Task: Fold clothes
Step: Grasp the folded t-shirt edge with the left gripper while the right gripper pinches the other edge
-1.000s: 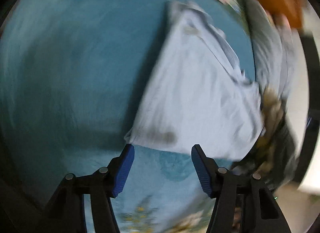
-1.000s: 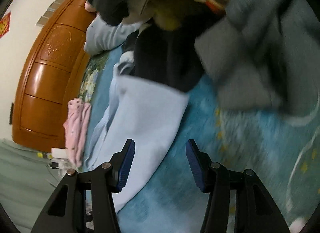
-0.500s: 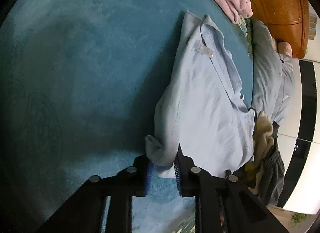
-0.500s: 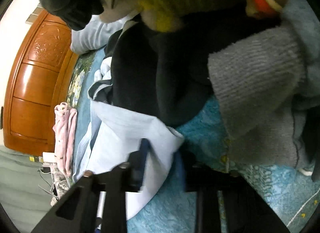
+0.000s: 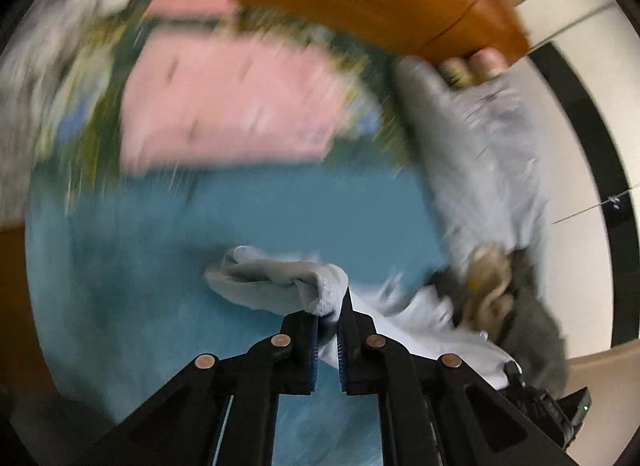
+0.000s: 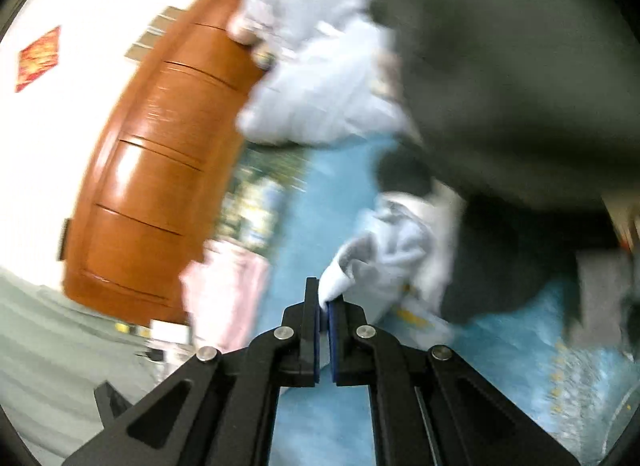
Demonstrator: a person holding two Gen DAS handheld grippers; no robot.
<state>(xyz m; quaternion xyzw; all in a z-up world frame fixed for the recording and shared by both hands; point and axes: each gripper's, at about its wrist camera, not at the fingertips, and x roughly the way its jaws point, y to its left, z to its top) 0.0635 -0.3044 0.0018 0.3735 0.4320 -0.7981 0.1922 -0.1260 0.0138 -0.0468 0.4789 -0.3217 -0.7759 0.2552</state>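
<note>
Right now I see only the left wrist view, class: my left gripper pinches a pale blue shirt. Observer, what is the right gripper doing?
Observer: The right gripper is shut on another corner of the shirt.
Operator: What lies beside that corner?
Observer: A dark garment lies right of it and runs up that side of the view.
Operator: Anything on the wall I cannot see?
Observer: A red paper square hangs left of the headboard.
</note>
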